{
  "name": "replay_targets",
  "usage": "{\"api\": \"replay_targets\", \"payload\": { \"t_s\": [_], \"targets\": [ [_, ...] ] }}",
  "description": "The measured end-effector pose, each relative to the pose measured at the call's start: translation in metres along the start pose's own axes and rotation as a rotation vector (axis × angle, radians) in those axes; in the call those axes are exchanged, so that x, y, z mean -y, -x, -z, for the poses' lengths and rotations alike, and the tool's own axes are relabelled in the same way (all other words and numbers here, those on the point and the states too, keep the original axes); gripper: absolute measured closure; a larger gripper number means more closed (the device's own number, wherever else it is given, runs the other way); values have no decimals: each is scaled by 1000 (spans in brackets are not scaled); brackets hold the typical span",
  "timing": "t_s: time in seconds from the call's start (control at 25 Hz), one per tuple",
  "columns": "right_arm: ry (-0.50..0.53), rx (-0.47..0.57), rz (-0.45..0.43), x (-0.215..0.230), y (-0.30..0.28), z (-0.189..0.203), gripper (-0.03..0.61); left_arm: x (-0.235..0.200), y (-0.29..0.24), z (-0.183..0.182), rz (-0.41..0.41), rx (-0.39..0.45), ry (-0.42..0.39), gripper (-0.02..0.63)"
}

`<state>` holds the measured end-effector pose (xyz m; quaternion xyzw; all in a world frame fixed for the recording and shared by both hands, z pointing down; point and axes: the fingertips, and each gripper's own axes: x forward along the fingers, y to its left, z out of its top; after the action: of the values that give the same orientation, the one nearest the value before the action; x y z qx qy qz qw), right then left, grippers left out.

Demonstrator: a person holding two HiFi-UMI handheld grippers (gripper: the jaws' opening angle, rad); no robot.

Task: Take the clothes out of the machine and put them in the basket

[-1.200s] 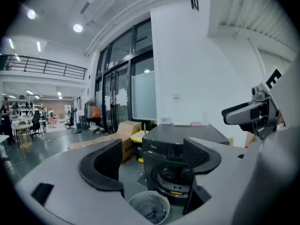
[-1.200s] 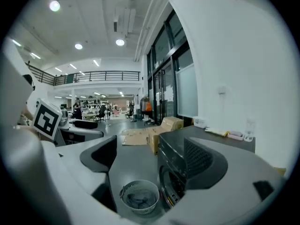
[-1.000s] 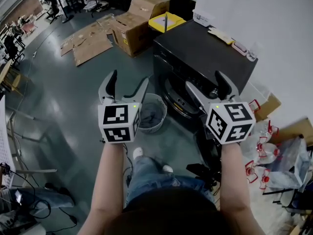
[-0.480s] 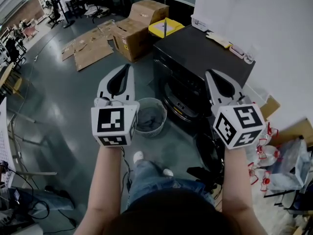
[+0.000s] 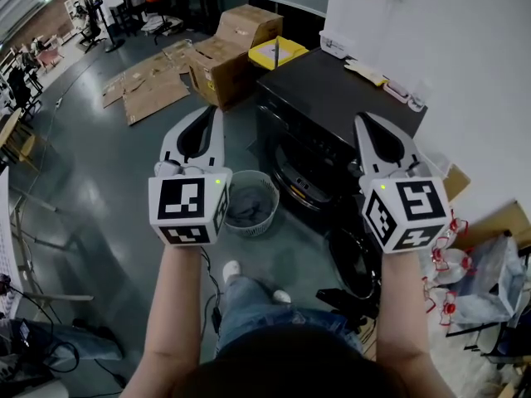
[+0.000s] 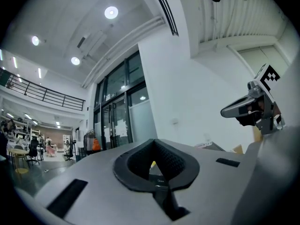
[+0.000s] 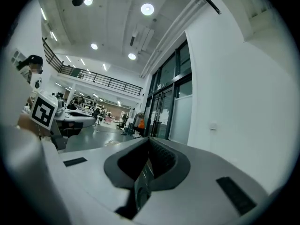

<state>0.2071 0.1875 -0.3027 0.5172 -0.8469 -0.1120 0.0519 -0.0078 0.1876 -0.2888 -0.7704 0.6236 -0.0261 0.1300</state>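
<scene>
Fingers on the left gripper [image 5: 213, 116] are squeezed shut with nothing between them, and the right gripper [image 5: 363, 121] is shut and empty too. The gripper views show the same: the dark pads meet at the tips of the left gripper [image 6: 153, 141] and the right gripper [image 7: 149, 139]. Both grippers are held up in the air, side by side and well apart, pointing far. Between them and lower down sits a round white basket [image 5: 251, 174] on the grey floor, with its open side up. The clothes [image 5: 248, 208] lie in it as a soft grey heap, so I cannot tell which way they point or where their long side is. The left gripper's marker cube covers a bit of the basket's left rim. Just right of the basket stands the black machine [image 5: 328, 98], with its front turned to the basket. The right gripper hides part of that front. Low on the near right is a dark round shape [image 5: 353, 259] that looks like the door swung open. On the machine's top, at the far right, lie some small flat things [image 5: 386, 77]. Far behind are cardboard boxes [image 5: 228, 52], and flat cardboard [image 5: 145, 89] lies on the floor at the far left. Clear bags with red bits [image 5: 452, 264] are piled on the right. The person's shoe [image 5: 231, 269] is near the basket.
</scene>
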Motion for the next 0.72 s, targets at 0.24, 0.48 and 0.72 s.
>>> {"api": "replay_targets", "payload": {
  "t_s": [0.24,0.48,0.72],
  "targets": [
    [35,6,19,3,1,-6,578,-10,-2,-6,-4,2,-11,614],
    [77,34,29,5,6,-19,578,-17,-1,-18,-42,5,-46,614],
    [107,47,43,8,14,-22,578,-12,0,-23,-24,12,-65,614]
  ]
}}
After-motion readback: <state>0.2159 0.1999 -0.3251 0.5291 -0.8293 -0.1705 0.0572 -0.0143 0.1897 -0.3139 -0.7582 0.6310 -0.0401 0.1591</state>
